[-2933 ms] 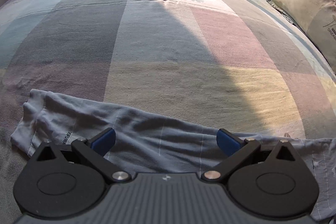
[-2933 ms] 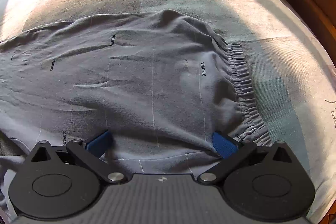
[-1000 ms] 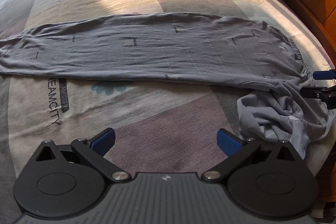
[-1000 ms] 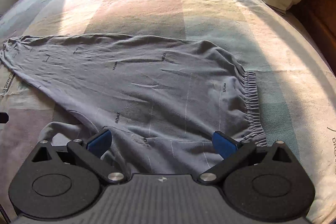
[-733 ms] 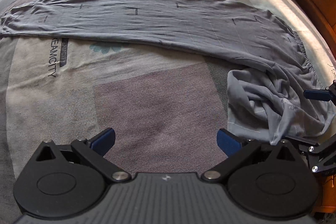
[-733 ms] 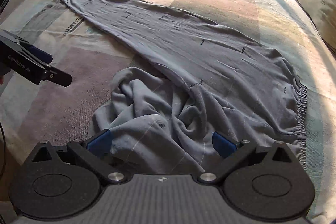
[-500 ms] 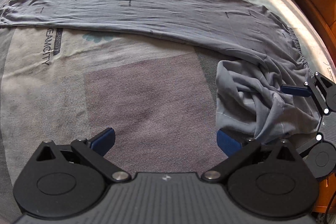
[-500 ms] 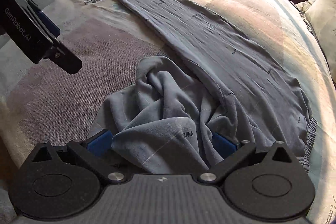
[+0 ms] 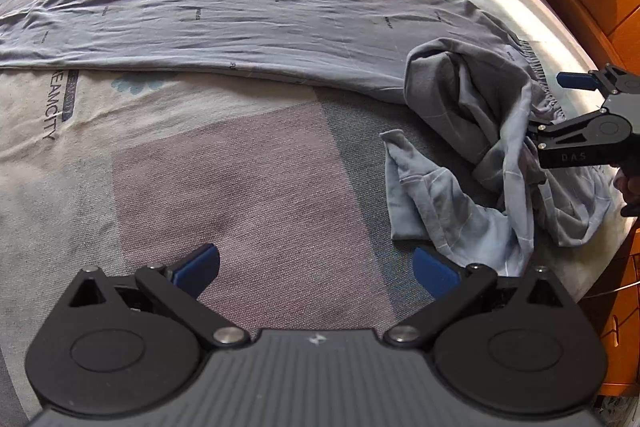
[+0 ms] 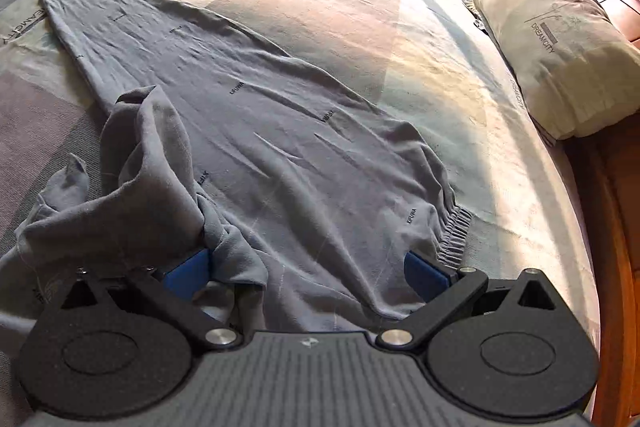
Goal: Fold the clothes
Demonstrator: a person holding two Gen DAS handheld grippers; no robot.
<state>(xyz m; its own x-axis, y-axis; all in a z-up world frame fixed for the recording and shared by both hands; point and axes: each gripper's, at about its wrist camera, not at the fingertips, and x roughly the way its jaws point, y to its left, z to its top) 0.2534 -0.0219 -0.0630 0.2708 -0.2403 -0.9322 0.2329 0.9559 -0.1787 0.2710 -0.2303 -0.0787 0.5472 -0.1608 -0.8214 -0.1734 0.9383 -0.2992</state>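
Grey jersey trousers (image 10: 280, 131): one leg flat ahead of right gripper (image 10: 308, 273), other leg bunched, elastic waistband gathered. Both grippers released; left gripper (image 9: 316, 269) over woven bedspread (image 9: 248, 187).

Grey trousers (image 9: 256, 23) (small dark lettering), pastel colour-block bedspread (image 9: 240, 167)

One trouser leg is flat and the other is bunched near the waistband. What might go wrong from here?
The bunched leg lies in twisted layers beside the open right gripper; closing there may catch several layers, so it would not spread cleanly. Part of it sits at the bed's edge and could slide off. The left gripper is open over bare bedspread, so nothing pins the flat leg if the pants get tugged.
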